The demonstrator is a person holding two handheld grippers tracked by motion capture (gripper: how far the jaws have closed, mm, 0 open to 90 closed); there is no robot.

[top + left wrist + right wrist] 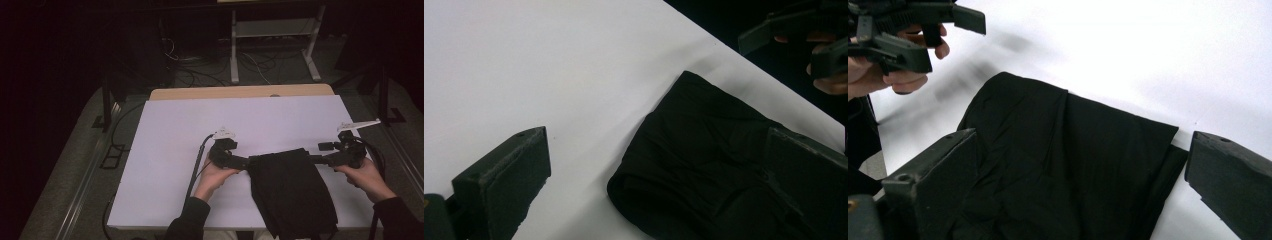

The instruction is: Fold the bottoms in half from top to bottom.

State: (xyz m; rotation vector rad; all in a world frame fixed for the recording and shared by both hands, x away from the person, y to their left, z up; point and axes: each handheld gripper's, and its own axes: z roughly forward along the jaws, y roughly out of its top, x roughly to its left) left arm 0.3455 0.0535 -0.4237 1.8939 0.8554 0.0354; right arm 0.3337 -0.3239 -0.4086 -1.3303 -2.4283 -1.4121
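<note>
A folded black cloth (292, 192) lies on the white table (170, 145), right of centre, with its near end hanging over the front edge. My left gripper (246, 162) is at the cloth's far left corner and my right gripper (311, 159) at its far right corner. In the left gripper view the left gripper (656, 175) is open, one jaw over bare table and the other over the cloth (704, 150). The right gripper view shows the right gripper (1083, 180) also open, straddling the cloth's (1058, 145) edge. Neither has closed on the fabric.
A wooden strip (240, 92) runs along the table's far edge. Beyond it stand a white metal frame (272, 45) and loose cables (200, 72) on the dark floor. The left gripper's cable (196, 167) trails toward the front edge. White tabletop stretches to the left and far side.
</note>
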